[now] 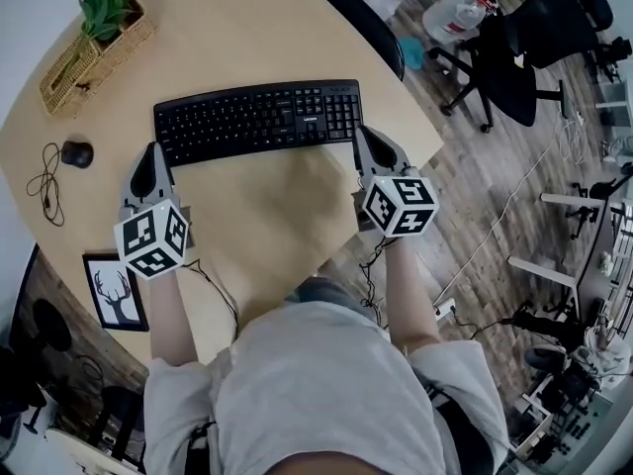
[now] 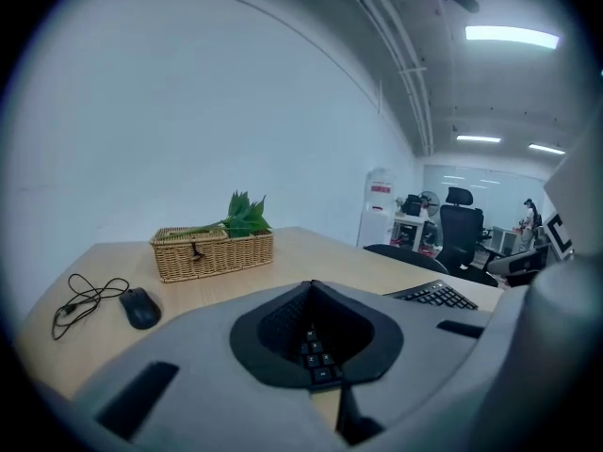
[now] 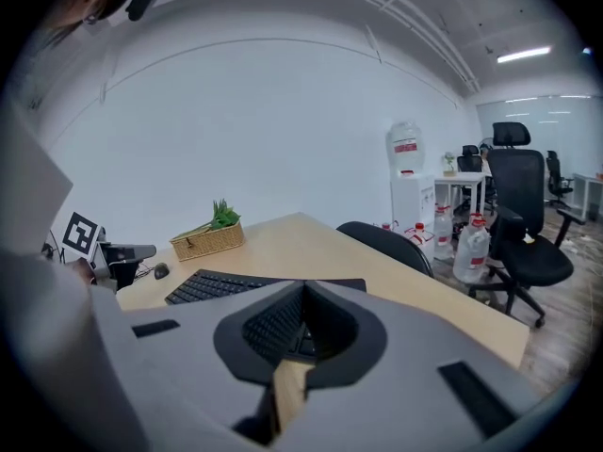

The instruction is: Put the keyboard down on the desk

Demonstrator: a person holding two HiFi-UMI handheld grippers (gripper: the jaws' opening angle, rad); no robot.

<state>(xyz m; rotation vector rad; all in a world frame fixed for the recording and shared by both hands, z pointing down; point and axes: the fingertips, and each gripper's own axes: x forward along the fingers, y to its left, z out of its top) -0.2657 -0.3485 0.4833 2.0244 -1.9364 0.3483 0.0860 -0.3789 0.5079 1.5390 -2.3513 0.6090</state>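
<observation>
A: Head view checked first. Found keyboard (image 1: pixel 257 119) lying flat on desk (image 1: pixel 267 226), upper middle of frame, tilted slightly up to the right.
B: Saw the same. Spotted left gripper (image 1: pixel 155 150) where?
A: At keyboard's lower left corner, touching or just beside the edge; could not tell which. Looked clenched in left gripper view: tips pressed together, keys showing through the opening behind them.
B: And right gripper (image 1: pixel 360 133)?
A: Sat at keyboard's lower right corner. Likewise clenched in right gripper view, tips met, keys and a strip of desk visible through the opening.
B: Could not confirm either tip pinching the keyboard.
A: Agreed. Noticed more at left of frame: mouse (image 1: pixel 76 152) with tangled cord (image 1: pixel 45 181), left of keyboard and apart from it; basket (image 1: pixel 94 52) holding a plant (image 1: pixel 107 6), upper left; picture (image 1: pixel 114 293) lower left, by desk's edge.
B: Also caught chair (image 1: pixel 361 18) at desk's far edge, top centre.
</observation>
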